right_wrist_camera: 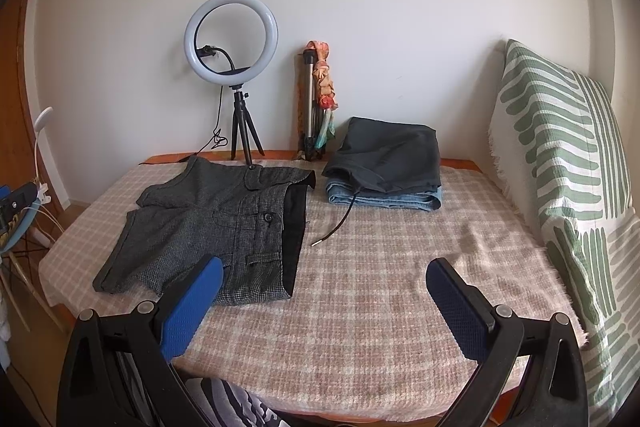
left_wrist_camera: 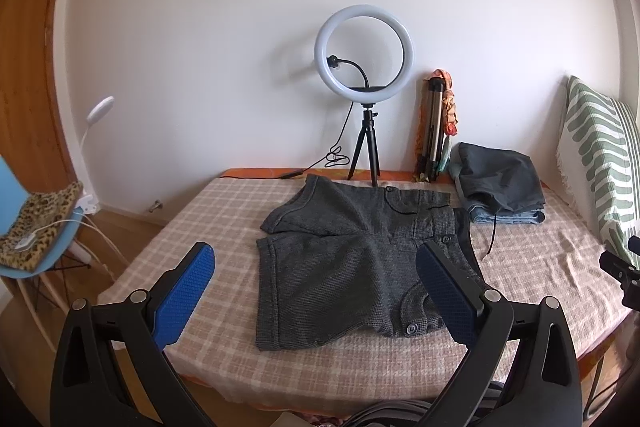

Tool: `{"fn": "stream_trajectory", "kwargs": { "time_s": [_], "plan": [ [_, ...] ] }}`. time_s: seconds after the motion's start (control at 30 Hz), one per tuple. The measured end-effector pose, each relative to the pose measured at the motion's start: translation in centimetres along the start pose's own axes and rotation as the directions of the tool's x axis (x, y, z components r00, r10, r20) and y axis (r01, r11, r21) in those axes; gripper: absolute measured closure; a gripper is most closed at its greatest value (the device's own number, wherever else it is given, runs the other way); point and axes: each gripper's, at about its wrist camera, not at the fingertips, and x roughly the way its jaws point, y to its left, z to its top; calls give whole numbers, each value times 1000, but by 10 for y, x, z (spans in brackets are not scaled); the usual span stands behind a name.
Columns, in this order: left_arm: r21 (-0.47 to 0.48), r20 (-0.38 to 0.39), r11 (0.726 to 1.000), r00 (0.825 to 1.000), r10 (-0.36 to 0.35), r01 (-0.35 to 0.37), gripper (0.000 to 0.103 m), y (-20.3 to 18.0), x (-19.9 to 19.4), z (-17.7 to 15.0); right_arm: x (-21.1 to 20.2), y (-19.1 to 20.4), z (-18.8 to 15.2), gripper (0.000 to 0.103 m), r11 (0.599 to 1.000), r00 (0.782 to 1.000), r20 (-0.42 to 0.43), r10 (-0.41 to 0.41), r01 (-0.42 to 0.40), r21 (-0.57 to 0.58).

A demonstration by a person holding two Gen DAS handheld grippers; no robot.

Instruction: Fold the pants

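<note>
Both the left gripper and right gripper are hovering spread wide and empty, because the grey shorts are lying flat at twelve o'clock on the checked blanket, awaiting folding.

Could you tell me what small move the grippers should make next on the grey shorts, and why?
Probably lower both grippers to the near edge of the grey shorts. The shorts lie spread flat and unfolded on the checked blanket, while the left gripper and right gripper hover open and empty above the near side.
</note>
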Motion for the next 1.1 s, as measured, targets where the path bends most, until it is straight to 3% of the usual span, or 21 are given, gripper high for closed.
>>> {"fn": "stream_trajectory", "kwargs": {
  "time_s": [1.1],
  "plan": [
    [9, 4, 1000, 1000, 6, -6, 2, -3, 1, -3, 0, 0, -1, 0, 1000, 1000, -7, 4, -4, -2]
  ]
}}
